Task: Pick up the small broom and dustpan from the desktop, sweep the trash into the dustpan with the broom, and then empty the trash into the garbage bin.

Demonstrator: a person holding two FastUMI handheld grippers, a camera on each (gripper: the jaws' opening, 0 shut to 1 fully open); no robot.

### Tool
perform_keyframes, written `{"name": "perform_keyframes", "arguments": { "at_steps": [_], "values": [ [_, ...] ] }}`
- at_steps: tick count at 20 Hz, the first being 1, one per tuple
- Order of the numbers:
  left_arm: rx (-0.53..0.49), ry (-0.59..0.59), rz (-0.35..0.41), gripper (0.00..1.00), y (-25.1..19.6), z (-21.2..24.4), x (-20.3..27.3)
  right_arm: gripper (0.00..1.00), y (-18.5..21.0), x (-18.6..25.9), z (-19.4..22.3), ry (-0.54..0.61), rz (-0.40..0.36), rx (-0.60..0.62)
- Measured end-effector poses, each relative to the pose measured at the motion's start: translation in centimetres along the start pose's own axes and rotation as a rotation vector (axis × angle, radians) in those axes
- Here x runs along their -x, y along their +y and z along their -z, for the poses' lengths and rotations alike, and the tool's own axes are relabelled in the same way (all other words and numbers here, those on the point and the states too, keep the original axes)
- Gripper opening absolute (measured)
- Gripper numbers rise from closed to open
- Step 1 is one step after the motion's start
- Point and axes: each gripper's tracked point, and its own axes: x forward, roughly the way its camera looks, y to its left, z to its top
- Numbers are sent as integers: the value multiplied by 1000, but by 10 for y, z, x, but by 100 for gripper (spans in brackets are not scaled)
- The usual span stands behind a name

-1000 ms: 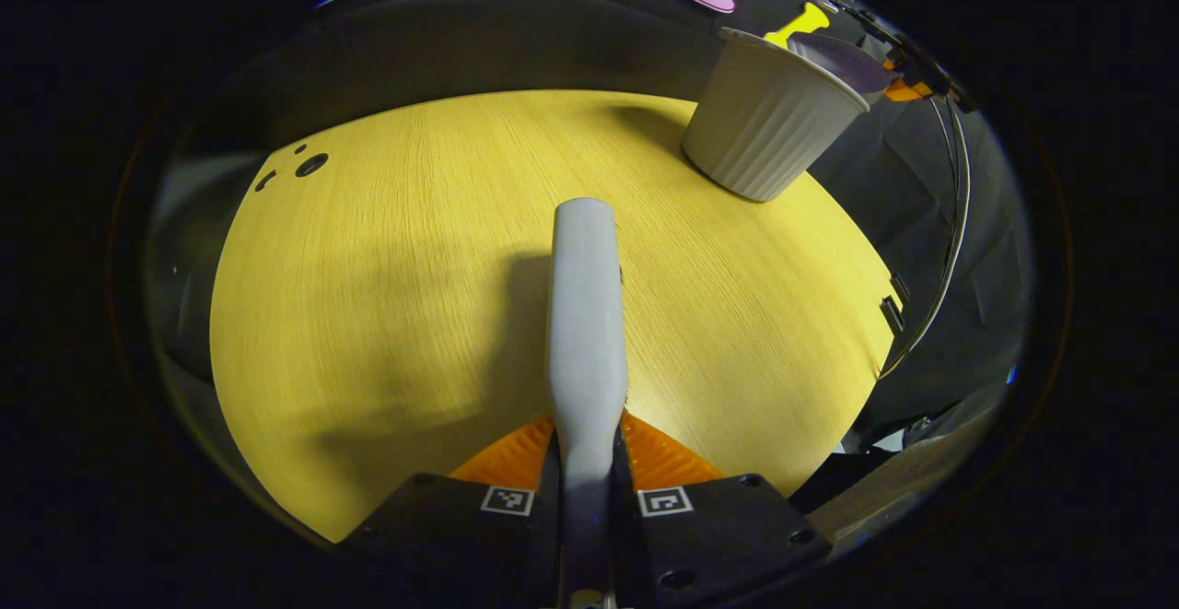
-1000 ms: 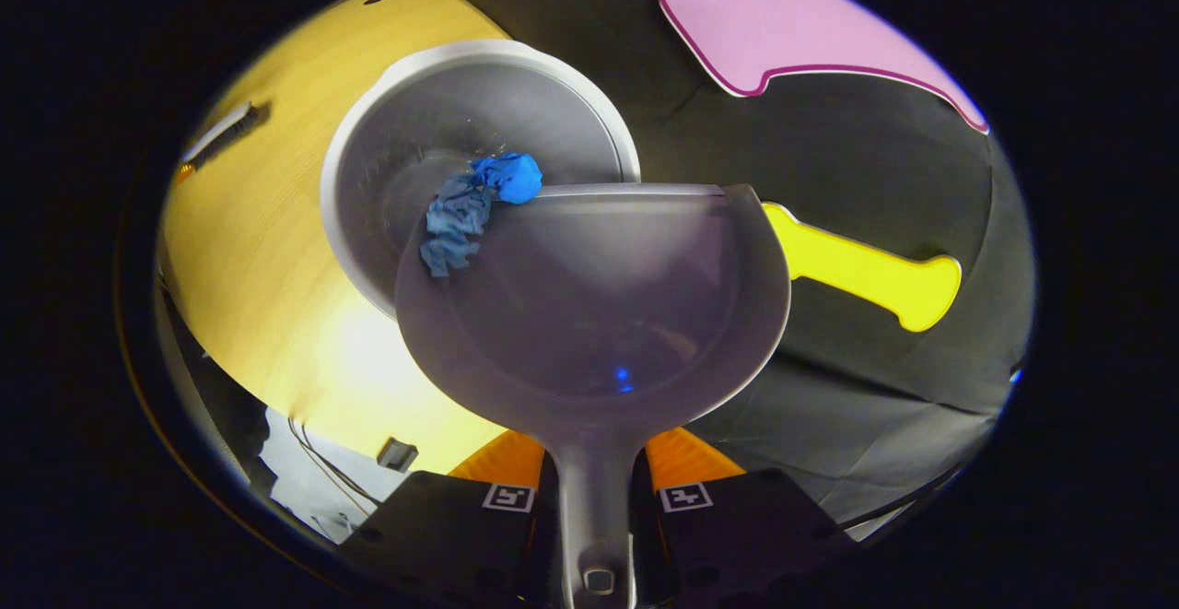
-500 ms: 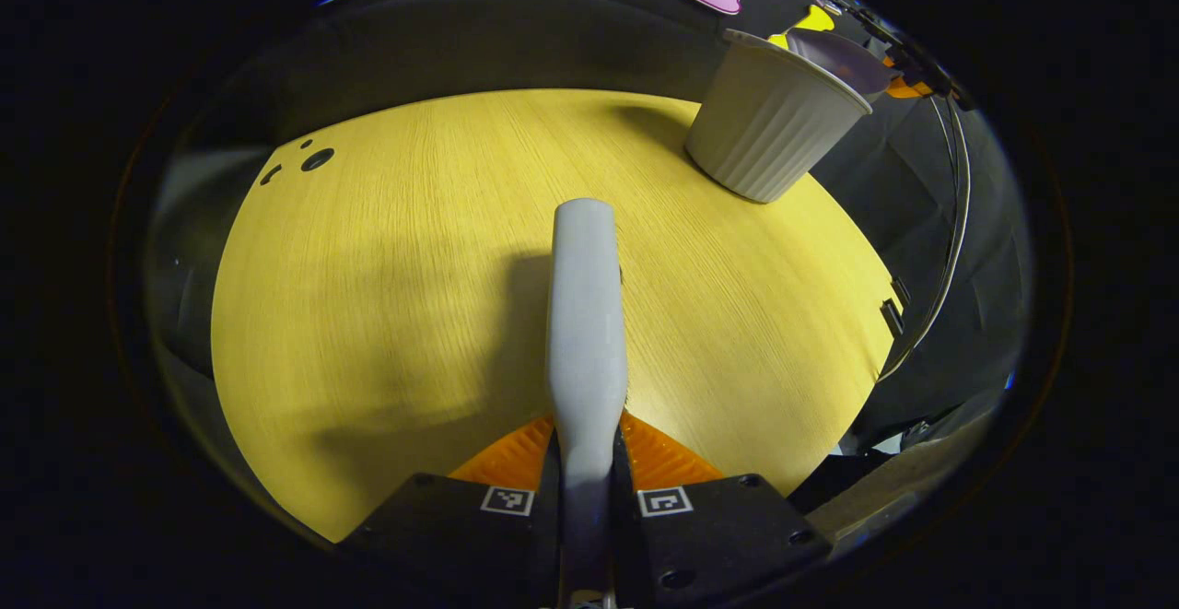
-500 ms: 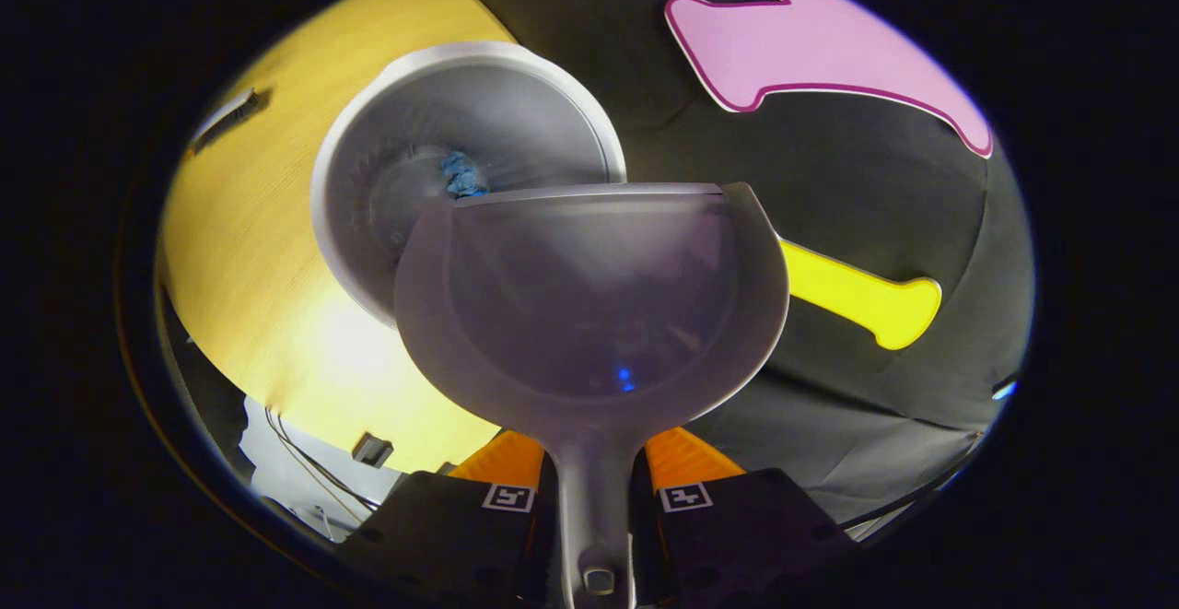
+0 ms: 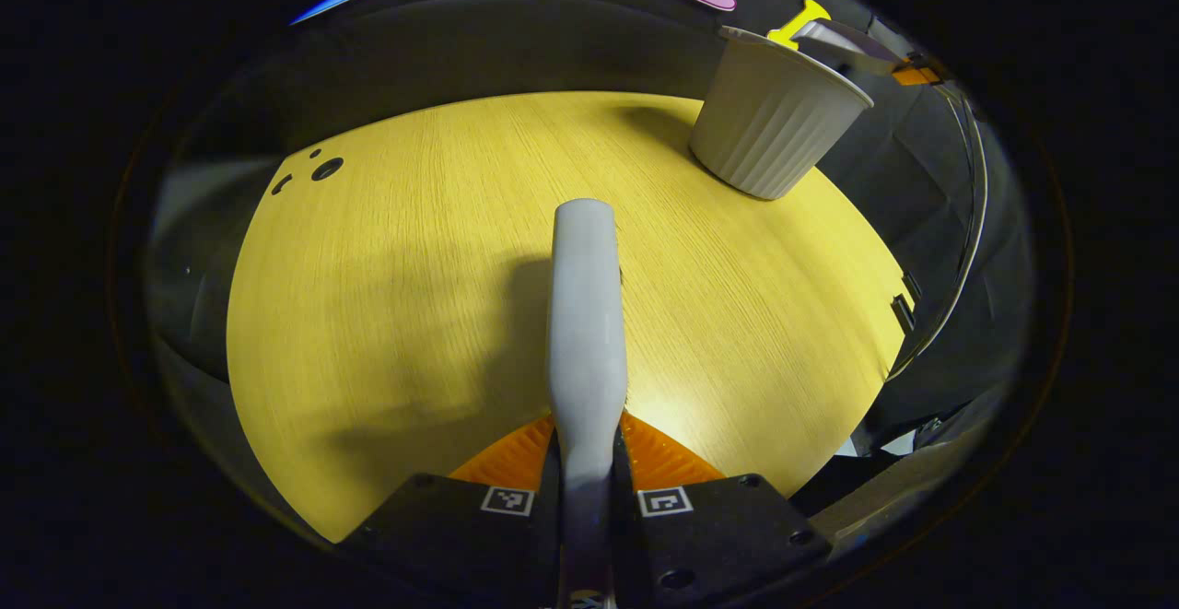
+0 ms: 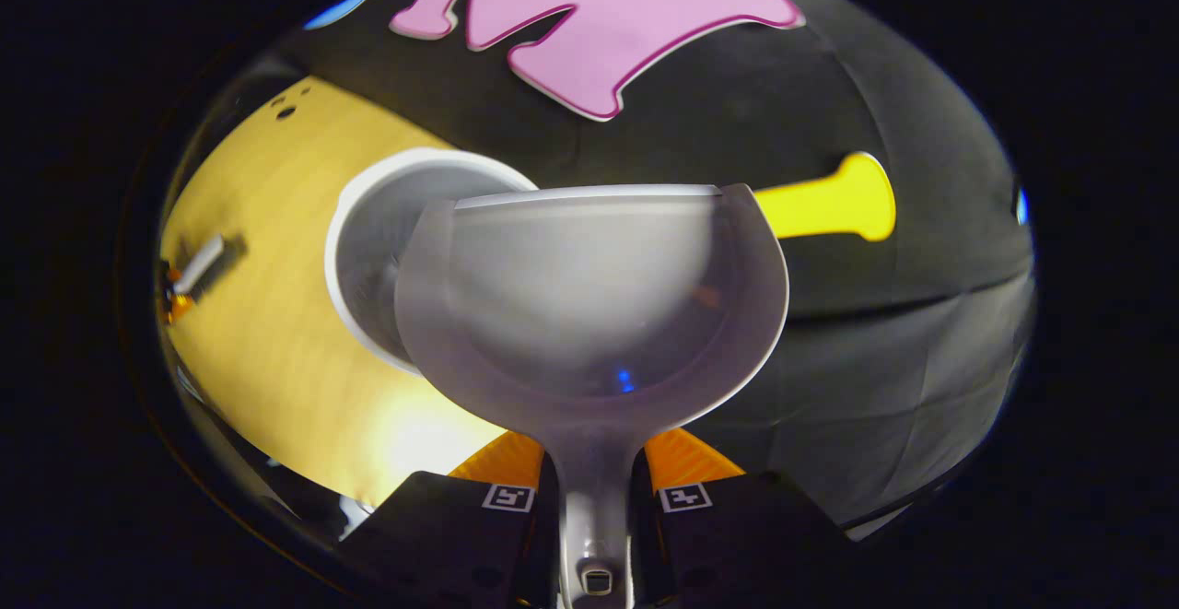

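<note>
1. The right claw (image 6: 594,489) was closed on the handle of the dustpan (image 6: 589,296), both fingers pressing the narrow stem. The pan stretched straight ahead of the claw, its long axis in line with the fingers and its straight front lip farthest away.

2. The dustpan was pale grey, rounded like a scoop, with smooth walls. Its hollow looked bare, with no trash seen in it.

3. The garbage bin (image 6: 378,250) stood on the bench (image 6: 267,314), ahead of the right claw and a little to its left. The pan overlapped the bin's white rim, with its lip near the far side of the opening. The visible part of the bin's inside was blurred and partly hidden behind the pan, so what lay in the bin could not be told.

4. The left claw (image 5: 587,489) was closed on the small broom (image 5: 584,314), a pale grey handle running straight ahead of it, held low over the yellow wooden bench. The bristles were hidden.

5. From the left claw, the ribbed, off-white bin was far ahead and to the right, well apart from the broom. The right claw was clearly the nearer one to the bin.

6. No trash was seen on the bench.
</note>
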Motion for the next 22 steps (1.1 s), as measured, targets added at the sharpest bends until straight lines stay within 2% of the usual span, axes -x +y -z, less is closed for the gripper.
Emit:
{"name": "perform_keyframes", "arguments": {
  "at_steps": [2, 3, 5, 6, 7, 8, 9, 10, 11, 12, 13, 15, 16, 17, 18, 20, 21, 22],
  "values": [
    [0, 3, -3, 27, -1, 1, 2, 34, 11, 16, 7, -42, -53, -110],
    [0, 5, -8, 30, 0, 1, 2, 34, 15, 22, 8, -65, -80, -147],
    [3, 5, -16, 28, 0, 2, 4, 34, 32, 30, 12, -108, -126, -196],
    [3, 5, -19, 27, 0, 2, 5, 39, 43, 35, 12, -124, -151, -217],
    [3, 7, -24, 27, 1, 2, 5, 34, 55, 42, 16, -136, -180, -235],
    [2, 8, -29, 27, 2, 2, 6, 34, 71, 50, 21, -144, -215, -247],
    [2, 9, -33, 27, 3, 2, 5, 34, 86, 56, 27, -144, -252, -252],
    [-1, 9, -38, 27, 2, 3, 5, 28, 102, 63, 33, -138, -282, -251],
    [-3, 9, -41, 27, 3, 3, 6, 34, 119, 70, 43, -132, -305, -250],
    [-6, 8, -43, 30, 3, 2, 6, 29, 136, 77, 52, -124, -329, -248],
    [-9, 7, -45, 30, 4, 2, 6, 34, 154, 83, 62, -115, -355, -249],
    [-10, 11, -49, 27, 5, 2, 7, 34, 190, 87, 79, -90, -396, -246],
    [-7, 14, -51, 27, 5, 3, 7, 40, 208, 87, 88, -75, -410, -239],
    [-3, 15, -55, 30, 5, 3, 7, 34, 226, 86, 101, -60, -418, -226],
    [1, 17, -58, 27, 5, 4, 7, 34, 243, 82, 111, -45, -427, -213],
    [9, 20, -65, 27, 5, 5, 7, 34, 277, 72, 126, -13, -444, -202],
    [13, 21, -72, 27, 5, 5, 7, 29, 293, 65, 132, 4, -456, -208],
    [18, 24, -82, 27, 6, 6, 7, 34, 311, 58, 138, 22, -474, -215]
  ]
}}
